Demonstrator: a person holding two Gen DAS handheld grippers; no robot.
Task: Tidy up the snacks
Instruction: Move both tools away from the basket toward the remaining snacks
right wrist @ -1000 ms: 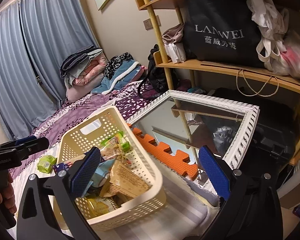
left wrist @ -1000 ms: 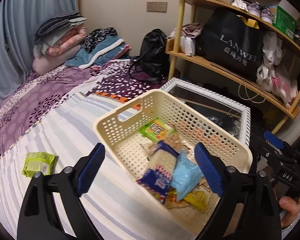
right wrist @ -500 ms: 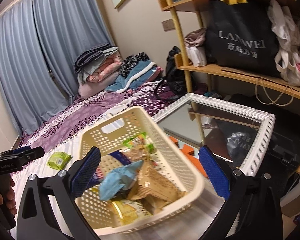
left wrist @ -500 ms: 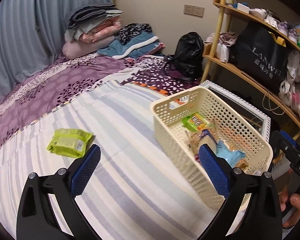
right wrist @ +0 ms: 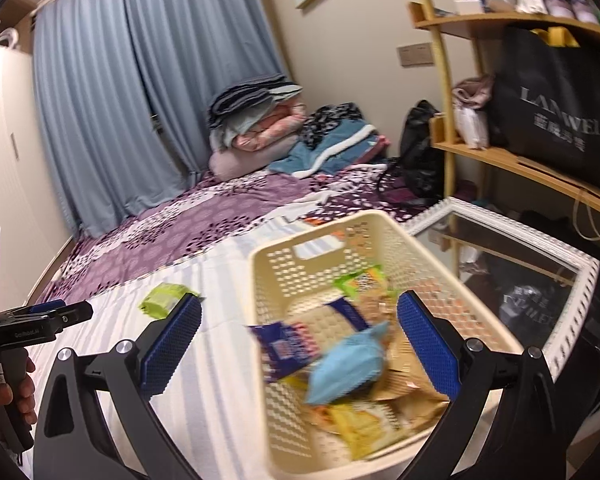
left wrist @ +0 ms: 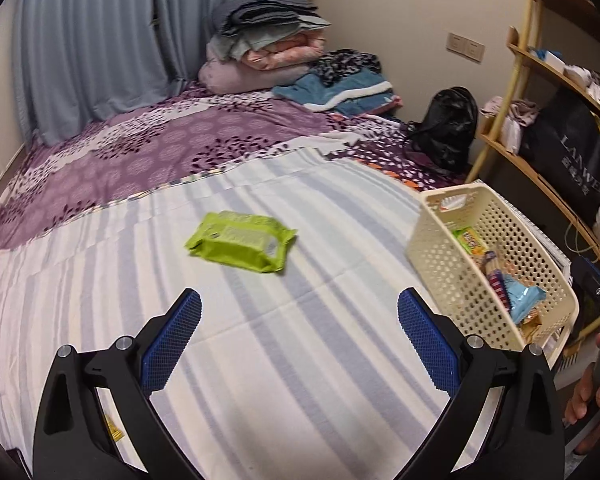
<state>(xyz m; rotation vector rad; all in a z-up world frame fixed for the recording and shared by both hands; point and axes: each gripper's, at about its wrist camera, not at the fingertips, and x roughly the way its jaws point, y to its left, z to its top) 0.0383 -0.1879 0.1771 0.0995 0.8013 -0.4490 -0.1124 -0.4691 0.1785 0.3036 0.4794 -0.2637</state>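
Left wrist view first: our left gripper (left wrist: 299,336) has swung away from the cream basket (left wrist: 432,248), which a second ago sat straight between its fingers and now lies off to its right, near the bed's edge. Its jaws stand wide with nothing between them, having just opened a little further. Ahead of the fingertips and slightly left, the green snack pack (left wrist: 240,241) lies flat on the striped sheet (left wrist: 300,392), well apart from the basket, with bare sheet all around it and open room between pack and gripper. Right wrist view next: our right gripper (right wrist: 299,336) is also spread wide and empty, its right finger hanging over the basket (right wrist: 284,280) and its left finger outside over the sheet; a second ago the basket lay lower and to the left. Blurred snack packets (right wrist: 344,360) fill the basket. Beyond its far right rim the white-framed mirror (right wrist: 572,264) lies close. Far left, the left gripper (right wrist: 50,316) hovers over the sheet, with the green pack (right wrist: 166,298) beyond our left finger.
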